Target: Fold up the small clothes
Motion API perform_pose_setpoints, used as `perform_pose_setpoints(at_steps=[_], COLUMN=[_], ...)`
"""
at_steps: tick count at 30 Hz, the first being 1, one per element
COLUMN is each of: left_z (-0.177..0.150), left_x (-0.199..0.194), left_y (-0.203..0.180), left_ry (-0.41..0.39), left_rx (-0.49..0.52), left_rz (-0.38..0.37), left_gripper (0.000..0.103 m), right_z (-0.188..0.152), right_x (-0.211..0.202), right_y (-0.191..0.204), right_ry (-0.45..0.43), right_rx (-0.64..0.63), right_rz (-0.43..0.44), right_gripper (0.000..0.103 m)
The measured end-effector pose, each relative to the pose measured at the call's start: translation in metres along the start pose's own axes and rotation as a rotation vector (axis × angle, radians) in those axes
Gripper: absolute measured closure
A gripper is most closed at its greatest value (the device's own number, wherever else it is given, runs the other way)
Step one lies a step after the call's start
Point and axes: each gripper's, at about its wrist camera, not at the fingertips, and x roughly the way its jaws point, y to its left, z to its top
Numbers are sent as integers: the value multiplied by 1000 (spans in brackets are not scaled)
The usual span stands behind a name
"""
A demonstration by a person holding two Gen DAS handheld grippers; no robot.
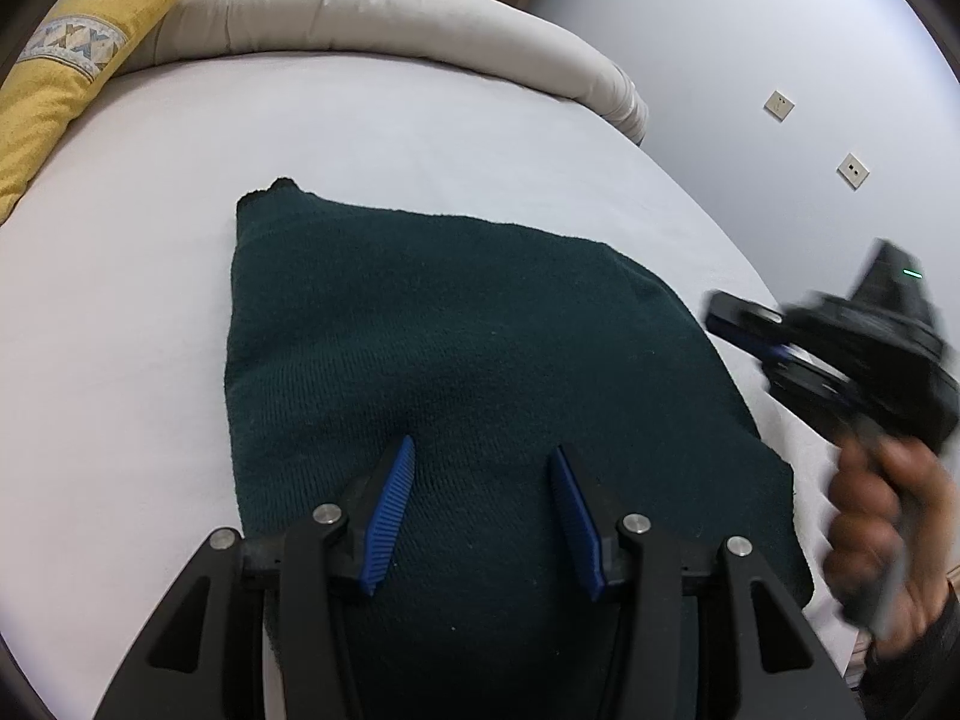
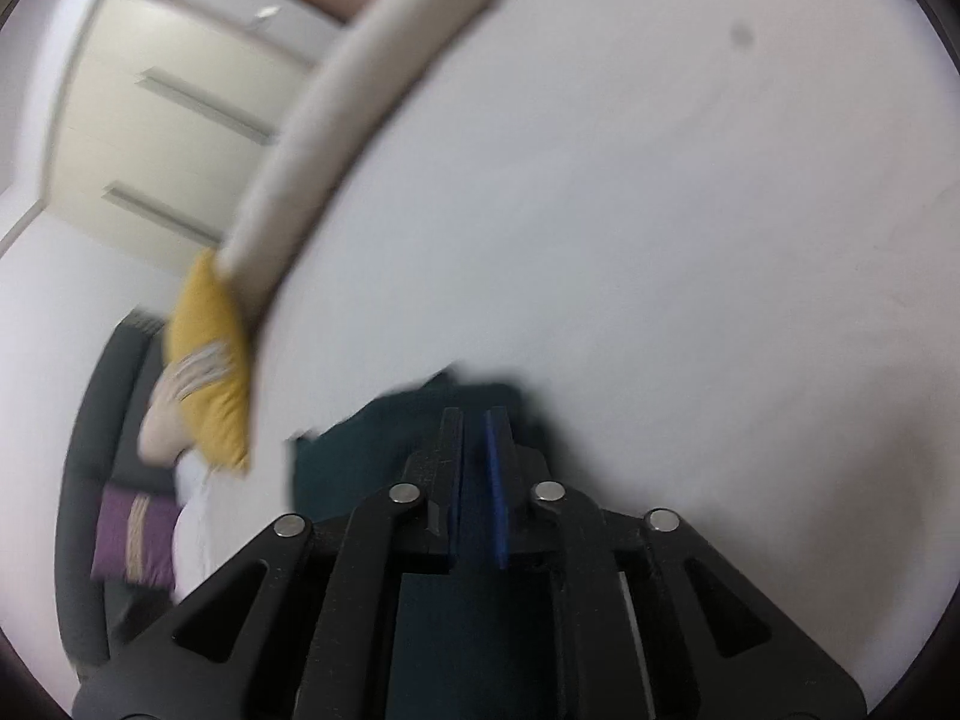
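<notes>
While the left gripper (image 1: 483, 462) hangs above the bed (image 1: 150, 330), its two blue pads stand well apart with nothing pinched between them, and the dark green folded cloth (image 1: 456, 324) spreads under and beyond them. Seen from the left wrist, the cloth lies flat on the pale sheet, running ahead of the jaws to a small peaked corner at its far left and passing beneath both fingers towards the camera; whether the fingertips (image 1: 403, 455) rest on the knit or hover just over it I cannot tell. Off to the right of the jaws, past the cloth's right edge, the right gripper (image 1: 729, 315) is blurred, held in a person's hand (image 1: 882, 540), its fingers near that edge of the cloth. Beyond the cloth a long grey bolster (image 1: 384, 12) lines the far side of the bed, and a yellow cushion (image 1: 66, 78) lies far left. From the right wrist, everything is smeared: the right gripper (image 2: 477, 420) has its jaws nearly together, only a narrow slit showing between the black finger and the blue pad, and no cloth visibly caught in it. The dark green folded cloth (image 2: 336, 462) shows just ahead of and left of those jaws, and also below them, with bare sheet (image 2: 660, 240) stretching ahead and to the right. The yellow cushion (image 2: 210, 372) sits further left.
</notes>
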Motion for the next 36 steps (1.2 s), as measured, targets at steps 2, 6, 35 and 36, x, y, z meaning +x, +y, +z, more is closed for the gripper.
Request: perform_pose_setpoints(at_steps=[2,6,35,36], left_z=[-1,-3,-36,-42], left_x=[-1,-6,-58,-51], left_y=[-1,-2,-8,-5], left_ry=[-5,-14,-50,-20], left_rx=[3,5,71,73], left_rz=[3,10,82,90], left_gripper=[53,53,56,55], right_z=[-25,-70,-90,-88], right_x=[-16,-22,-52,-41], right_y=[24,37,38,33], right_ry=[82,213,244,256], right_rx=[-82,-175,-246,-225], right_rz=[110,131,105,82], right_gripper=[94,94,78,78])
